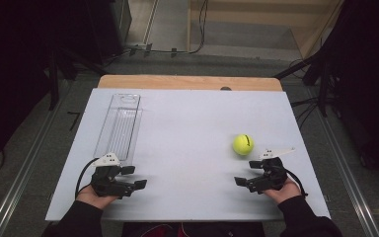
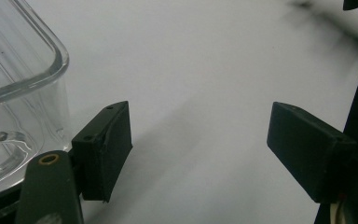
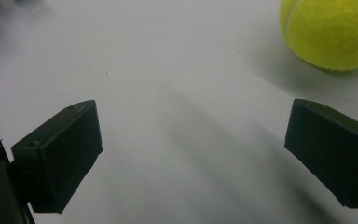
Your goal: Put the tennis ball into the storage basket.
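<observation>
Both your grippers, left gripper [image 1: 134, 177] and right gripper [image 1: 246, 173], gape wide and empty; the tennis ball [image 1: 243, 144], just beyond the right one, may roll off if nudged.

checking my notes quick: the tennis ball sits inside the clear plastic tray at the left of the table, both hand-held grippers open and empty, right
Not quite. The tennis ball lies on the bare white table near the right hand-held gripper, far from the clear plastic tray, as the high view shows. The rest holds: the left hand-held gripper and the right are open and empty.
</observation>
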Demonstrator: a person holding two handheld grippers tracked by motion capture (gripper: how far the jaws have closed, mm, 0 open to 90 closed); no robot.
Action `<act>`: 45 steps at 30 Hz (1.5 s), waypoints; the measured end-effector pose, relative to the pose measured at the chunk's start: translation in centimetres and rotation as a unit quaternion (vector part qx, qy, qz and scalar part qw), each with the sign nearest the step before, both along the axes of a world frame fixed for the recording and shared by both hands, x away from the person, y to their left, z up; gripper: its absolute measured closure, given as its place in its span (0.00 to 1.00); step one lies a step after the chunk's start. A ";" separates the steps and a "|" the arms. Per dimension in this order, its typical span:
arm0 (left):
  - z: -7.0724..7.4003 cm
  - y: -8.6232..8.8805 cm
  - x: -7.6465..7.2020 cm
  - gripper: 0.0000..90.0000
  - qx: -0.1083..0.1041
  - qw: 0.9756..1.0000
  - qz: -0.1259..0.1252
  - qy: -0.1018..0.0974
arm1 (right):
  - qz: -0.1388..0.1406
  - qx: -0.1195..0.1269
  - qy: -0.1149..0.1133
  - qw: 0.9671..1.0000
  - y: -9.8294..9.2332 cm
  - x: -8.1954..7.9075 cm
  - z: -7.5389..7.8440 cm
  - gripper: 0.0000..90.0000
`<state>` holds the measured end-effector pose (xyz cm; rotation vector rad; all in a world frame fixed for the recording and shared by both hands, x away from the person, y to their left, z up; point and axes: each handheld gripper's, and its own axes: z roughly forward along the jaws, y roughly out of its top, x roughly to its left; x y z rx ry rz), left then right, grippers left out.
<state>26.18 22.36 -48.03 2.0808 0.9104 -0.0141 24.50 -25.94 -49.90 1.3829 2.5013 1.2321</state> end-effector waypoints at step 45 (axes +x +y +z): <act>0.1 -0.1 0.0 0.25 0.003 1.000 0.001 0.003 | 0.011 0.000 -0.015 1.000 1.1 0.8 1.8 0.13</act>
